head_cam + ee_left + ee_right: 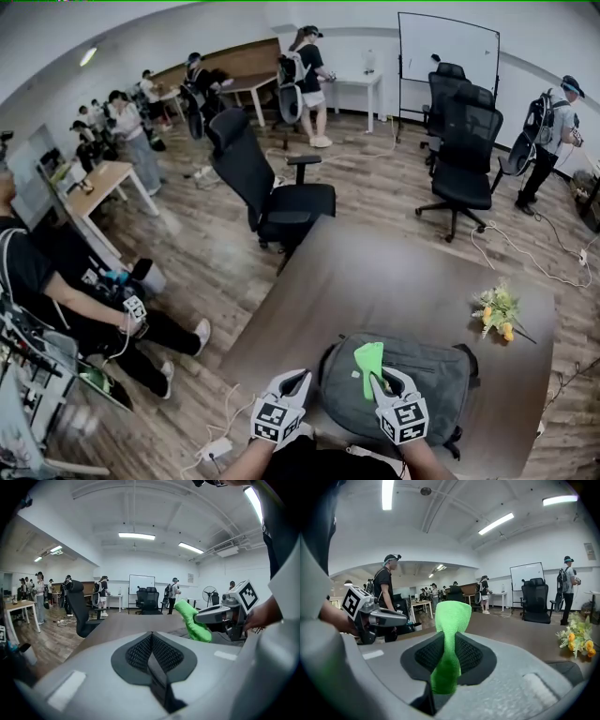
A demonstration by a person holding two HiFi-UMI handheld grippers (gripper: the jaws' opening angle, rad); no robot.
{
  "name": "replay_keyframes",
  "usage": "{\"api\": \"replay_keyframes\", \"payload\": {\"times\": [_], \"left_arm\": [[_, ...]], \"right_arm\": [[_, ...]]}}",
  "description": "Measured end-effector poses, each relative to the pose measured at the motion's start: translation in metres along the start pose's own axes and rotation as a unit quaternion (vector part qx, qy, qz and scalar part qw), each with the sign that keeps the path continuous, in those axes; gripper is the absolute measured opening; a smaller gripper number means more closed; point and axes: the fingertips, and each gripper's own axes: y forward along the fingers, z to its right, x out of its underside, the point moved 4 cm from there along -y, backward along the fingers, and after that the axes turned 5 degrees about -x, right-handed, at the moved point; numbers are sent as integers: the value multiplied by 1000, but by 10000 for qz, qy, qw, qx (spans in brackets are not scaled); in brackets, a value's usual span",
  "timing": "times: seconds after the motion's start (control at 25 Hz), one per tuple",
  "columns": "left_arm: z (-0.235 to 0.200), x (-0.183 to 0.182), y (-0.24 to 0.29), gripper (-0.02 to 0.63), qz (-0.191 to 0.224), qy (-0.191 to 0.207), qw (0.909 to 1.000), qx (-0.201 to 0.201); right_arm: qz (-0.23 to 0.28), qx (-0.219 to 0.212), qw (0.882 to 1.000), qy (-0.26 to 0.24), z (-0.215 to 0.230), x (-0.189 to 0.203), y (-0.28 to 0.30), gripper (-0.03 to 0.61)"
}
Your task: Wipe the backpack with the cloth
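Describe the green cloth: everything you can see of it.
The bright green cloth, fuzzy like microfibre, is pinched between the shut jaws of the right gripper. It is bunched narrow where the jaws clamp it and widens into a rounded, folded flap beyond them. In the head view it sits over the grey fabric backpack lying on the brown table; whether it touches the backpack cannot be told. Nothing else holds it.
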Motion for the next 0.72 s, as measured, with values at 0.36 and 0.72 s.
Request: {"api": "replay_keyframes", "payload": {"times": [0.36, 0.72], "left_arm": [[-21, 4, 22, 18, -163, 94, 9992, 351], [-35, 20, 29, 18, -321, -73, 9984, 467]], "right_arm": [[-830, 78, 9962, 250, 11, 30, 63, 74], [-1564, 335, 9853, 594, 16, 52, 102, 75]]}}
